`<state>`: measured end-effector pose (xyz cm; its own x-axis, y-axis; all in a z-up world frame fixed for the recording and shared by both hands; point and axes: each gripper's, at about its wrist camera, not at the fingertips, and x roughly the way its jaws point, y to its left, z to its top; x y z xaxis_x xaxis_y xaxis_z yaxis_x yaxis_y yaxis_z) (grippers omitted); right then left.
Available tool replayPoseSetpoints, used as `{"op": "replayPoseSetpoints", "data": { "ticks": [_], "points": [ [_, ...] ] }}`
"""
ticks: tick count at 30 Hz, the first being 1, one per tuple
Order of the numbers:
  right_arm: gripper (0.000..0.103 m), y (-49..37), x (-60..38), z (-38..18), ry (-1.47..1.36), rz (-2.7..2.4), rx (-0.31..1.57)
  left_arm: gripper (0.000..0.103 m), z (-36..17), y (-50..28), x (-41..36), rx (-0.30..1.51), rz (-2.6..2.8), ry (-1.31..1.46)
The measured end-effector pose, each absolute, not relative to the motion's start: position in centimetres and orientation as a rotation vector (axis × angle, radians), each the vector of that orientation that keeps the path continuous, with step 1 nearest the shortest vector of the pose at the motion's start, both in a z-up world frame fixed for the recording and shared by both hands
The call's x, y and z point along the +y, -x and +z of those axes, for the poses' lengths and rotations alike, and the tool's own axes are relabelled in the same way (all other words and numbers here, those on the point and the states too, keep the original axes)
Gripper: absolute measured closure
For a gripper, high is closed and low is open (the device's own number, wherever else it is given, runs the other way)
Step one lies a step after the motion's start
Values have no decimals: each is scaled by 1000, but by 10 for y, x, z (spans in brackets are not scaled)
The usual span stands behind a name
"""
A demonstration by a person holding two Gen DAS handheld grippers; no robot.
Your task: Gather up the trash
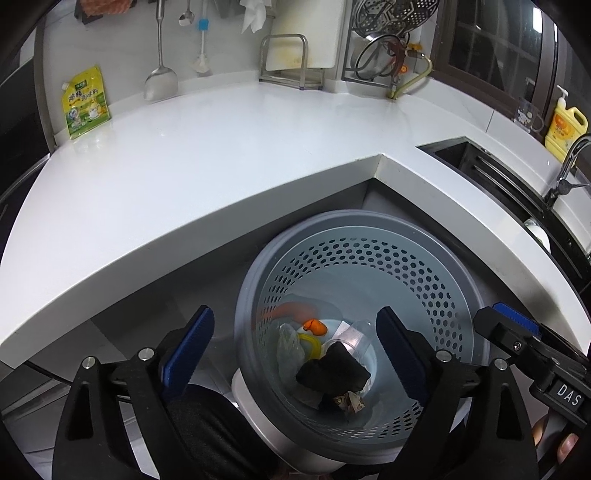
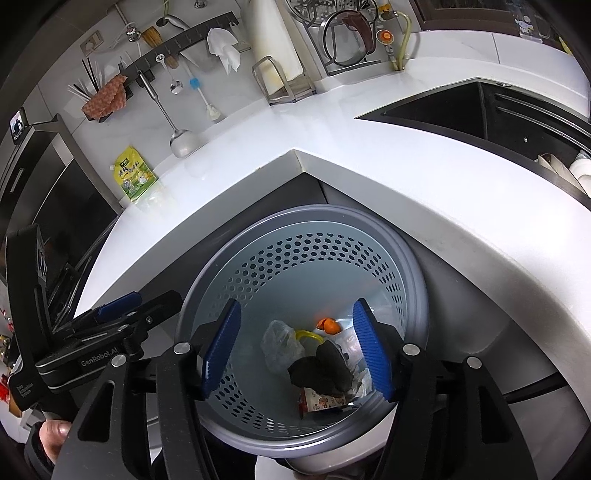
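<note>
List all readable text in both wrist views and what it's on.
"DAS": white letters on the right tongs' body.
"GenRobot.AI": side of the left tongs' body; the smaller print below it is too blurred.
Green seasoning pouch: large Chinese characters, not legible.
Yellow pump bottle: label blurred.
Snack wrapper in the bin: only pictures visible.

A home kitchen: white stone L-shaped countertop [image 1: 221,147] w/ dark sink [image 2: 461,107], steel ladle [image 1: 160,79] on wall, yellow dish-soap pump bottle [image 1: 565,127], white cutting board [image 1: 306,33] in rack.
</note>
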<state>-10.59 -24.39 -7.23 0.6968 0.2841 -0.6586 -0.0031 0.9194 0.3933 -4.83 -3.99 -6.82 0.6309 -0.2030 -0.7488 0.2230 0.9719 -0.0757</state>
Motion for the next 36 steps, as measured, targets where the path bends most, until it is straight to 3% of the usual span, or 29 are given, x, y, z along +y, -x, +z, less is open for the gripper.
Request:
{"op": "replayPoseSetpoints", "data": {
  "ticks": [36],
  "points": [
    [33, 108, -240, -69, -350, 145, 782, 6, -62, 51, -31, 847, -202, -23]
  ]
}}
